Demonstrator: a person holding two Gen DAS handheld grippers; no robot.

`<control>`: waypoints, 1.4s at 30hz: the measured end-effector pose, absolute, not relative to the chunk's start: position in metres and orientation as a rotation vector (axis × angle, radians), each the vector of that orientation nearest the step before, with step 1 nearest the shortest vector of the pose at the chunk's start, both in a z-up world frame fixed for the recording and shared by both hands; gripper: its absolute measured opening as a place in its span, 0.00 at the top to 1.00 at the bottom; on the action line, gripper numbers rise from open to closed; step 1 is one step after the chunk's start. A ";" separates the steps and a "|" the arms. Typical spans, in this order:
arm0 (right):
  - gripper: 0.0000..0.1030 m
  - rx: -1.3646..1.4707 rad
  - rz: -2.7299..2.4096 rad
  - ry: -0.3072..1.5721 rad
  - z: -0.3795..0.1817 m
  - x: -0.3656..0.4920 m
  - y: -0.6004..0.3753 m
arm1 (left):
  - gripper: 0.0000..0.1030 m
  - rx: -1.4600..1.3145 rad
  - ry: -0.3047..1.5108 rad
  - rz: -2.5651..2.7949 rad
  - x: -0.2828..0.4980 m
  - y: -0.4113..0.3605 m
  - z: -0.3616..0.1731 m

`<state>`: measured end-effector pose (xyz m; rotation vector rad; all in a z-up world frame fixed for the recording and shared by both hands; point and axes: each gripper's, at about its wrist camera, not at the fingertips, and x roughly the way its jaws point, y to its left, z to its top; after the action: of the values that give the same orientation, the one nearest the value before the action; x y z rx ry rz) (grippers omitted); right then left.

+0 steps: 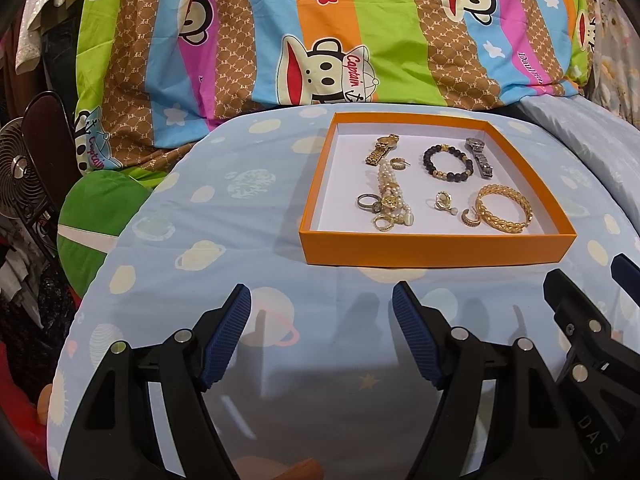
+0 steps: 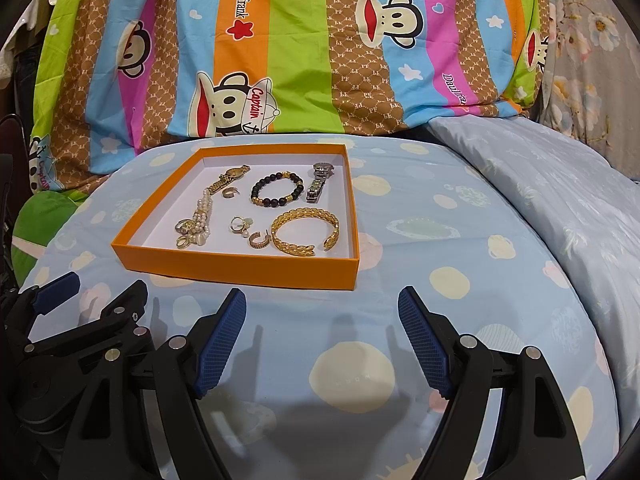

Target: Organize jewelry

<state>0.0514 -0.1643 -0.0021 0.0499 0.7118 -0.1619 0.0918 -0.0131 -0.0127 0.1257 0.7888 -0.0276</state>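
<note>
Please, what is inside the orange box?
Inside the orange box lie a gold watch, a silver watch, a dark bead bracelet, a gold bangle, a pearl bracelet, rings and earrings. The near wall hides the floor strip behind it.

Right gripper (image 1: 600, 276) cut by frame edge; small rings (image 1: 368, 202) indistinct.

Two black handheld grippers with blue finger pads.

The left gripper (image 1: 322, 300) has two matte black plastic arms, each ending in a long blue pad (image 1: 226, 336) with a fine ribbed texture. Round silver pins mark the joints, and triangular cut-outs lighten the arms. The right gripper (image 2: 322, 304) is built the same: black angular arms, ribbed blue pads (image 2: 424, 344), silver pins. Seen from the left wrist camera, its black body carries pale letters reading "DAS".
</note>
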 end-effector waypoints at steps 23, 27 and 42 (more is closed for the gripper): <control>0.25 0.045 -0.167 0.711 -0.003 0.051 -0.166 | 0.31 0.128 0.788 -0.025 0.092 -0.013 -0.013; 0.25 0.043 -0.169 0.711 -0.003 0.051 -0.166 | 0.31 0.128 0.789 -0.025 0.093 -0.012 -0.013; 0.25 0.043 -0.169 0.711 -0.002 0.051 -0.165 | 0.33 0.132 0.785 -0.023 0.092 -0.012 -0.012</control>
<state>0.0512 -0.1646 -0.0024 0.0426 0.7113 -0.1688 0.0920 -0.0124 -0.0123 0.1322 0.7846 -0.0234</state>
